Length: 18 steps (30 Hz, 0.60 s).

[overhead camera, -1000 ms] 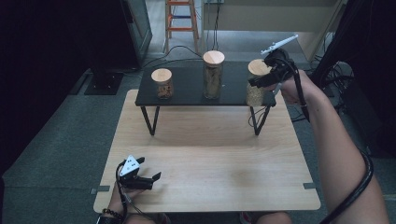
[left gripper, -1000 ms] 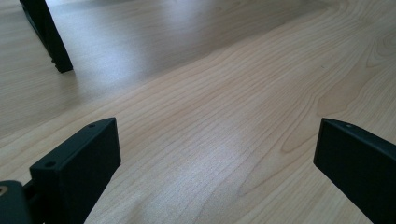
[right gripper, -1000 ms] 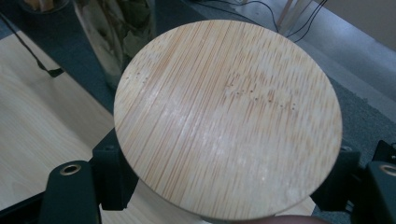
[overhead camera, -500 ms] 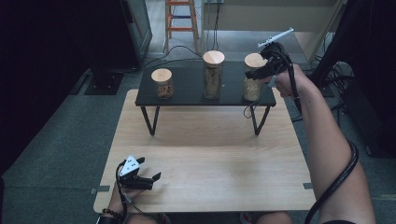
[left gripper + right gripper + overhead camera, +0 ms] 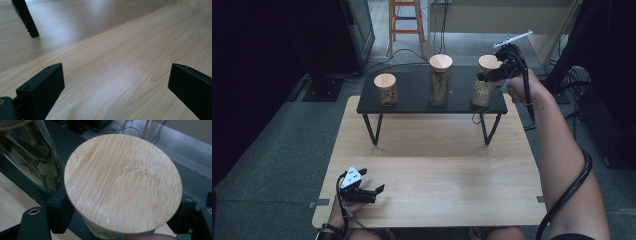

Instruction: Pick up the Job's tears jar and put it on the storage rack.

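Since the earlier frame the right gripper [image 5: 490, 76] has lowered the wooden-lidded glass jar [image 5: 485, 86] onto the black shelf [image 5: 412, 100] at upper right, jaws just loosening, apparently releasing it.

A pale wooden counter [image 5: 437, 165] carried a low black shelf [image 5: 412, 100] on thin legs along its far edge. Three lidded jars stood in a row on the shelf: left jar [image 5: 386, 90], middle jar [image 5: 440, 80], right jar [image 5: 484, 85].
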Motion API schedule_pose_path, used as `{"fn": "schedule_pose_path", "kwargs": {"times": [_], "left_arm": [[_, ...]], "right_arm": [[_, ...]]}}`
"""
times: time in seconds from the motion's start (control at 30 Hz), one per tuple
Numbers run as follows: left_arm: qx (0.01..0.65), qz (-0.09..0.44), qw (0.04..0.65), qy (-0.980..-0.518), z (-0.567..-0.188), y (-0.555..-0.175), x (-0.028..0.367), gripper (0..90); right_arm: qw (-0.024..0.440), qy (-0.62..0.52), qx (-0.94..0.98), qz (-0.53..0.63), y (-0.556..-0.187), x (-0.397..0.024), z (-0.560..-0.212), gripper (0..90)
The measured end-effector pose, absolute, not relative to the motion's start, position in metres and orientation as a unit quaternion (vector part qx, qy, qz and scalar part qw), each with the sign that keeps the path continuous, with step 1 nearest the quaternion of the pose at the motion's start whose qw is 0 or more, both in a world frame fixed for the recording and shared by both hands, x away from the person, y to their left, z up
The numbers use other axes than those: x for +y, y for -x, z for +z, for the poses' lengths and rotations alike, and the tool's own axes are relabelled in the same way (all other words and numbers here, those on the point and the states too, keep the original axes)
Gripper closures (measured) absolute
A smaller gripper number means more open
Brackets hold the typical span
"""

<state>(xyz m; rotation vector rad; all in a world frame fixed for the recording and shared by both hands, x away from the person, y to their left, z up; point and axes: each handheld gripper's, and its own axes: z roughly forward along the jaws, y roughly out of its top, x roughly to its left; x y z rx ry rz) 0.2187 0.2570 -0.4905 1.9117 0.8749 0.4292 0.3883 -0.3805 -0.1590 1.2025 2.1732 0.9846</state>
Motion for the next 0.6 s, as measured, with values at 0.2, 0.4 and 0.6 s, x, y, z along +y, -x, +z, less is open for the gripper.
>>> {"fn": "schedule_pose_path", "kwargs": {"times": [0.2,0.4,0.6], "left_arm": [[0.361,0.176,0.476,-0.782,-0.49,-0.219,0.257,0.6],[0.362,0.176,0.476,-0.782,-0.49,-0.219,0.256,0.6],[0.364,0.176,0.476,-0.781,-0.49,-0.218,0.256,0.6]], "right_arm": [[0.229,-0.442,0.795,0.348,-0.385,-0.377,-0.155,11.1],[0.234,-0.45,0.791,0.341,-0.378,-0.378,-0.154,8.8],[0.233,-0.451,0.793,0.336,-0.367,-0.383,-0.156,7.3]]}}
